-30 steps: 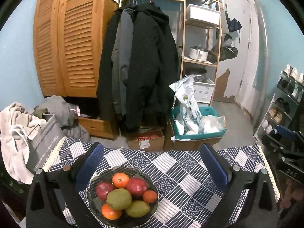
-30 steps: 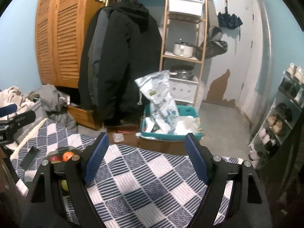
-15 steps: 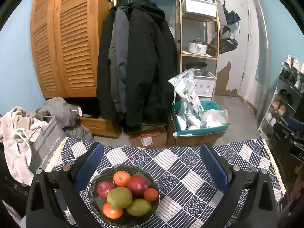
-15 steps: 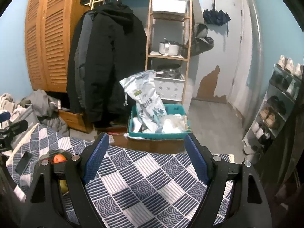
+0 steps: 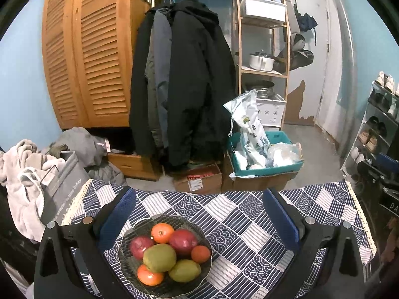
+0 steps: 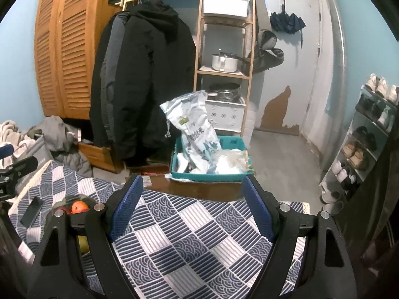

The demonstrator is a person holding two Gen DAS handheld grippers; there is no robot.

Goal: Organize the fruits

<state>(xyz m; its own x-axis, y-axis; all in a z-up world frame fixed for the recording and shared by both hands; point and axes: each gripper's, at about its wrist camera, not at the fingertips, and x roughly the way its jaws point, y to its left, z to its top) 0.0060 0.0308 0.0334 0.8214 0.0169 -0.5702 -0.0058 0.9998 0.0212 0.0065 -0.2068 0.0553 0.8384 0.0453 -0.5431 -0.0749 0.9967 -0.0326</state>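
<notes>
Right, both my tools are wide apart and hold nothing. My left gripper [image 5: 199,214] hangs over the dark patterned glass bowl [image 5: 129,236], which sits on the blue-and-white checked tablecloth [image 5: 249,214] toward its left side. My right gripper [image 6: 192,204] is over bare cloth, the bowl just off to its left and mostly hidden behind its finger.

All the fruit I can see is heaped in the bowl: two dark red apples [image 5: 183,240], three small orange mandarins [image 5: 162,232], and two green-yellow rounded fruits [image 5: 159,258], maybe mangoes or pears, can't tell. None lies loose on the cloth. That fits fruit already gathered, or a pile waiting to be sorted out; the views don't settle which.

Handling guess: apples firm, smooth, a bit slippery, moderate weight, so grip across the widest middle. Mandarins are light with soft skin, so a gentle squeeze at the equator. Green ones look heaviest and possibly soft, and bruise easily. The heap is touching all round, so pulling a lower fruit could roll the top ones out. The bowl looks like glass, breakable, and best taken by its rim.
</notes>
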